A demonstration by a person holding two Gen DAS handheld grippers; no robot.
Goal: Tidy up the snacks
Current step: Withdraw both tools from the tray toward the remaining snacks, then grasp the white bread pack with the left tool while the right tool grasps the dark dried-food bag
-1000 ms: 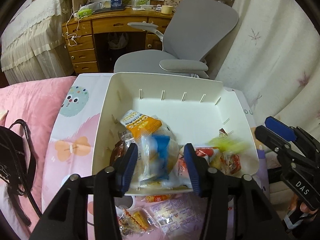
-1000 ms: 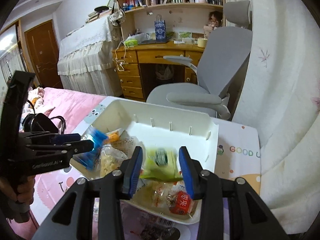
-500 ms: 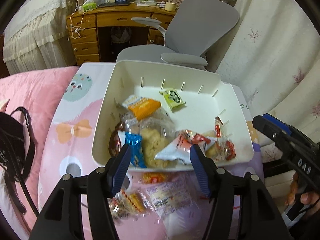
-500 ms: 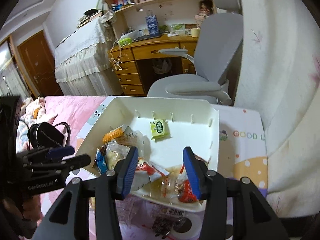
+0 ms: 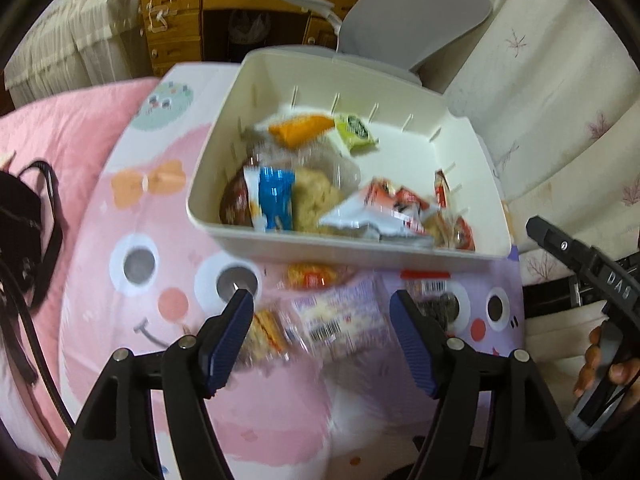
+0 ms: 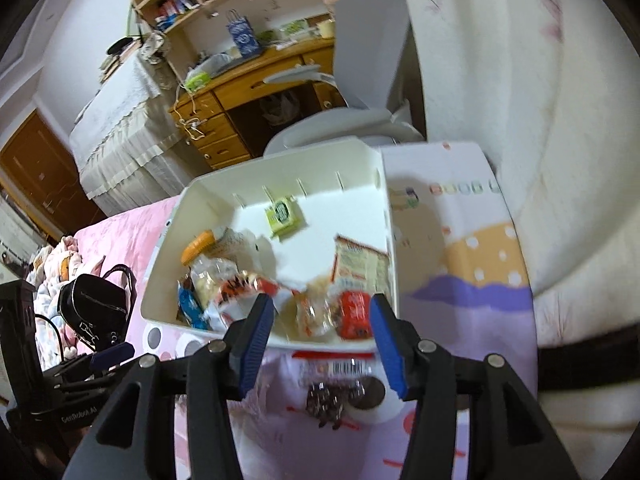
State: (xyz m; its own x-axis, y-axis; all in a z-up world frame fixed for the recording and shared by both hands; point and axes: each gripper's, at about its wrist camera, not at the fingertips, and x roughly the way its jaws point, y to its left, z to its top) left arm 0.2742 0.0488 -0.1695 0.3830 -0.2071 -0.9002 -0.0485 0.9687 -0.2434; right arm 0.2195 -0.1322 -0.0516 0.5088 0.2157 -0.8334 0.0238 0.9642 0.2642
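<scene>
A white bin (image 5: 400, 254) (image 6: 390, 216) on the cartoon mat holds several snack packets, among them a green one (image 5: 356, 132) (image 6: 283, 216), an orange one (image 5: 300, 130) and a blue one (image 5: 276, 198). Loose packets lie on the mat in front of it: a clear barcode packet (image 5: 340, 316), a yellow-red one (image 5: 314, 276), and a dark-snack packet (image 6: 340, 388) (image 5: 434, 300). My left gripper (image 5: 322, 328) is open and empty above the loose packets. My right gripper (image 6: 320, 340) is open and empty above the dark-snack packet.
A black handbag (image 5: 24, 220) (image 6: 94, 306) lies on the pink bedding at the left. A grey office chair (image 5: 408, 12) and a wooden desk (image 5: 224, 12) stand behind the bin. A cream curtain (image 6: 520, 120) hangs at the right.
Both grippers dropped their packets into the bin, opened, and pulled back toward me. They now hover over the loose packets in front of the bin.
</scene>
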